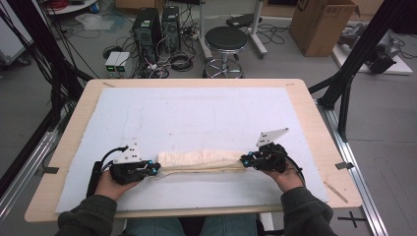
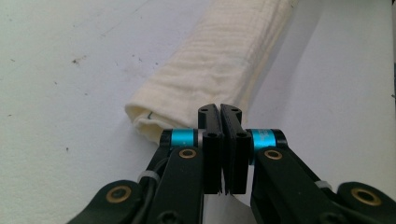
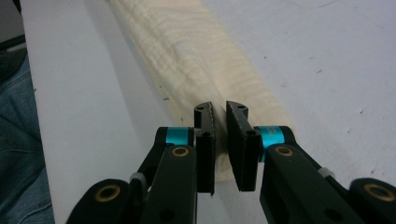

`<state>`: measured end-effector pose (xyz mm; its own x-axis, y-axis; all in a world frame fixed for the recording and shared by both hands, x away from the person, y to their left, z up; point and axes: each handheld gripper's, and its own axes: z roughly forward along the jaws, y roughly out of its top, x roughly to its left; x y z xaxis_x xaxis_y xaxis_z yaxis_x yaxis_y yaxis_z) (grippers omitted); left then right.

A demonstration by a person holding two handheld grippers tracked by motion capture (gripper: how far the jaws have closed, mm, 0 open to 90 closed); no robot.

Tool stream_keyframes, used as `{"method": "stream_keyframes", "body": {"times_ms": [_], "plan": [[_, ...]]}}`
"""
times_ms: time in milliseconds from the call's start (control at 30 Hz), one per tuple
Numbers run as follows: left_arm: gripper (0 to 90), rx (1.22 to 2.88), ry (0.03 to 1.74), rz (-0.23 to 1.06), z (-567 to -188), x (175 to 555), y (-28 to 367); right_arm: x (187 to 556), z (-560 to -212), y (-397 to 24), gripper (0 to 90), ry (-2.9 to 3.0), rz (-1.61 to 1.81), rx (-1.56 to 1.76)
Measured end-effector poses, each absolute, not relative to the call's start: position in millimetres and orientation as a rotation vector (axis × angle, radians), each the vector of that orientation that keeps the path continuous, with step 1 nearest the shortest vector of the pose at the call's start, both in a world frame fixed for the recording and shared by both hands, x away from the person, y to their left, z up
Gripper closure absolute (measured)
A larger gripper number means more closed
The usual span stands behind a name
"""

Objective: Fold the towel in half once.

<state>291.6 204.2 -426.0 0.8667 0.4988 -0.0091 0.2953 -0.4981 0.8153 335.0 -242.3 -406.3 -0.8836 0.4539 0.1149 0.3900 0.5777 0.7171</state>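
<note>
Towel (image 1: 201, 161) lies folded into a long strip near table's (image 1: 305, 98) front edge; left gripper (image 1: 150, 169) and right gripper (image 1: 244, 160) pinch its ends, jaws nearly closed. Further folding probably remains.

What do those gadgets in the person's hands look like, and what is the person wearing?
Each black hand-held gripper, left and right, has two flat black jaws, bright blue bands, brass-coloured rivets, a grey three-cornered plate and a trailing black cable. The person wears dark olive sleeves and blue jeans.
</note>
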Motion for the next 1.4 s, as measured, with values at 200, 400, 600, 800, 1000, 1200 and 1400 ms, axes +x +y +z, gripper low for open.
{"method": "stream_keyframes", "body": {"times_ms": [200,400,600,800,1000,1200,1400], "plan": [[87.1,2.141,0.570,0.284,-427.6,291.4,204.4,333.5,-411.7,-241.1,81.9,2.728,1.192,0.721],[87.1,2.152,0.571,0.284,-428.9,290.9,204.5,332.3,-417.1,-240.6,81.9,2.746,1.171,0.729],[87.0,2.165,0.566,0.292,-431.0,289.8,204.1,331.6,-423.8,-239.7,81.9,2.753,1.154,0.734],[86.6,2.164,0.578,0.290,-434.0,288.9,202.9,331.1,-426.7,-239.9,81.5,2.747,1.153,0.731],[85.9,2.164,0.585,0.286,-435.0,289.9,203.0,331.2,-427.7,-239.5,79.1,2.746,1.157,0.733],[83.3,2.166,0.592,0.284,-435.2,290.6,203.1,330.0,-427.4,-238.9,75.1,2.744,1.165,0.733],[81.5,2.160,0.598,0.280,-435.6,290.8,203.1,329.7,-427.5,-238.9,71.7,2.742,1.184,0.738]]}}
